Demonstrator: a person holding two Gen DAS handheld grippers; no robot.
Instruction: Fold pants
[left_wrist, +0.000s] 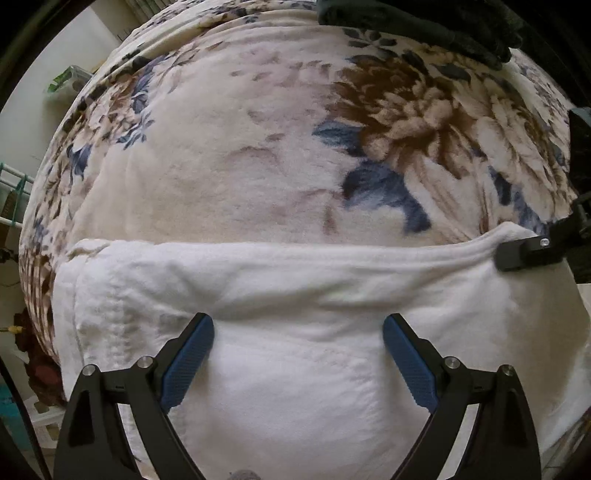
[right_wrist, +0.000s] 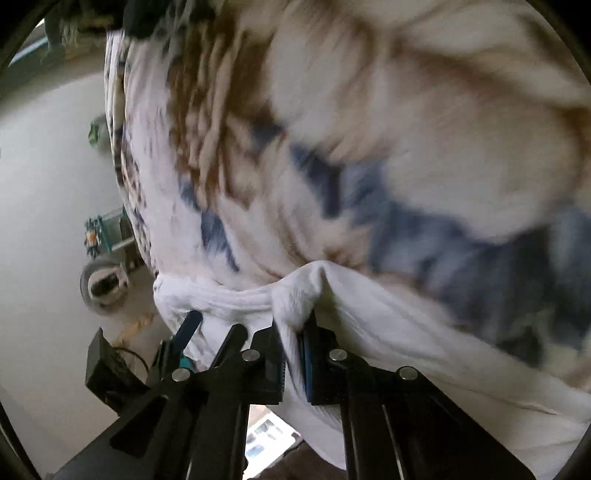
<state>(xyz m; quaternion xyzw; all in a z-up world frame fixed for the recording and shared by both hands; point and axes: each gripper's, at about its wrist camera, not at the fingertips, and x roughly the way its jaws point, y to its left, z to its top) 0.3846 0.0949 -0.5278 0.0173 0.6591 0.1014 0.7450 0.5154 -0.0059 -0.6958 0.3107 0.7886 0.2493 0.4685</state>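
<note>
White pants (left_wrist: 295, 280) lie across the lower frame on a floral blanket (left_wrist: 258, 147); the right gripper (right_wrist: 293, 354) pinches their edge thinly and may slip, while the left gripper (left_wrist: 298, 343) hovers with jaws open.

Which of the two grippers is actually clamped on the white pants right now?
The right gripper: its blue pads pinch a fold of the white pants. The left gripper hovers over them, open.

Soft matt white cloth pants (left_wrist: 295, 369) on plush, fuzzy floral fleece blanket (left_wrist: 229, 147)
</note>
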